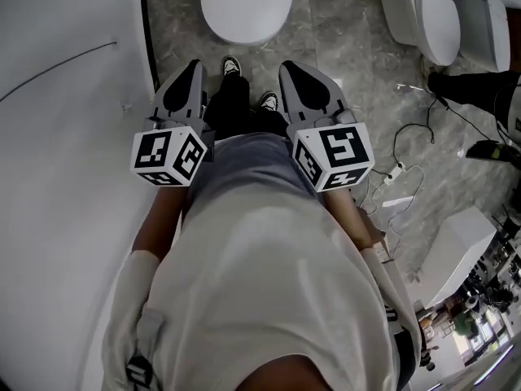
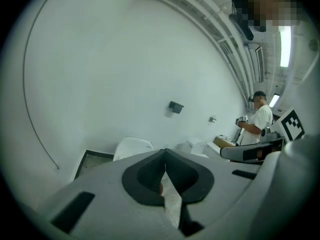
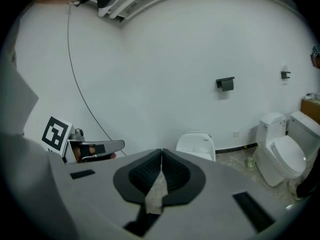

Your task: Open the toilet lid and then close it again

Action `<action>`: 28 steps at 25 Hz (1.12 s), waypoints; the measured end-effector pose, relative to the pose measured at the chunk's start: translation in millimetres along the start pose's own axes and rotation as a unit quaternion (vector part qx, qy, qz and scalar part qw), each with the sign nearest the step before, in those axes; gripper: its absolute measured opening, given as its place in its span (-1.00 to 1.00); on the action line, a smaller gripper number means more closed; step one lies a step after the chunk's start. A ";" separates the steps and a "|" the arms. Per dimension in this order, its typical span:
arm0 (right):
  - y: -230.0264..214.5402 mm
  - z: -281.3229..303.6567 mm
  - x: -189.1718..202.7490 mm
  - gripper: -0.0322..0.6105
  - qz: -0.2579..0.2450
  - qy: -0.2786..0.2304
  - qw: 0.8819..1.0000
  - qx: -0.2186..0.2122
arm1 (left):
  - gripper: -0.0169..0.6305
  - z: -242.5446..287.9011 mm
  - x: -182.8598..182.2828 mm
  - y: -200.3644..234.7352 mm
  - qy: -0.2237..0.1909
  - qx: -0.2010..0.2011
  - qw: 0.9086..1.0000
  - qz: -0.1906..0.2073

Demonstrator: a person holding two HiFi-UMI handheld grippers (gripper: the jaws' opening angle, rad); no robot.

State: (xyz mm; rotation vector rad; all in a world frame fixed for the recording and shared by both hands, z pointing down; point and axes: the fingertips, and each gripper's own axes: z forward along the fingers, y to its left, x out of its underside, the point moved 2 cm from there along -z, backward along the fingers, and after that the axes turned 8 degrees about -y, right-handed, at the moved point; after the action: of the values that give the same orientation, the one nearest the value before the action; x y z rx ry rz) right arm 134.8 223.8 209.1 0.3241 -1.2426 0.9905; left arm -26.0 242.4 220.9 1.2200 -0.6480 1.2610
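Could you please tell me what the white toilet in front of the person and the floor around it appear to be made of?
The white toilet looks like glazed ceramic, its lid perhaps plastic: smooth, evenly white, softly shiny. The grey veined floor looks like marble or marble-look tile, going by the mottled veining and straight joints; which of the two, I cannot tell.

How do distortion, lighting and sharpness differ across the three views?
Head view: evenly lit, sharp, edges bowed, the toilet cut by the top edge. Left gripper view: heavy fisheye, black corners, the light strip blown out, a mosaic patch at top. Right gripper view: same fisheye, soft even light, no glare.
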 end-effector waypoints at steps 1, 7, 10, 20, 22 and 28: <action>0.4 8.4 -6.6 -0.87 -0.001 -0.001 1.000 0.001 | -0.92 9.1 -8.3 4.8 -0.004 0.006 1.000 0.001; 2.6 72.8 -31.3 -0.87 -0.013 -0.002 1.000 0.008 | -0.92 61.8 -41.2 51.6 -0.020 0.028 0.999 -0.014; 6.5 103.2 -40.4 -0.87 -0.014 -0.004 1.000 0.007 | -0.92 79.9 -55.2 71.5 -0.024 0.036 0.999 -0.010; 15.2 159.7 -46.5 -0.87 -0.001 0.008 1.000 0.014 | -0.92 116.4 -55.7 124.9 -0.002 0.048 0.998 -0.041; 15.3 164.0 -43.3 -0.87 0.001 0.014 1.000 0.011 | -0.92 120.3 -53.8 133.1 0.002 0.042 0.998 -0.048; 15.3 175.7 -26.1 -0.87 0.005 0.043 0.999 -0.003 | -0.92 132.1 -37.7 154.9 0.018 0.018 0.997 -0.075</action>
State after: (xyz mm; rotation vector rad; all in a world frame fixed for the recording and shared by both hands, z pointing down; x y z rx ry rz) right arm 11.3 99.2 241.3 0.2680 -1.1711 0.9984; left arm -149.2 85.2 275.4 1.2486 -0.4993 1.1709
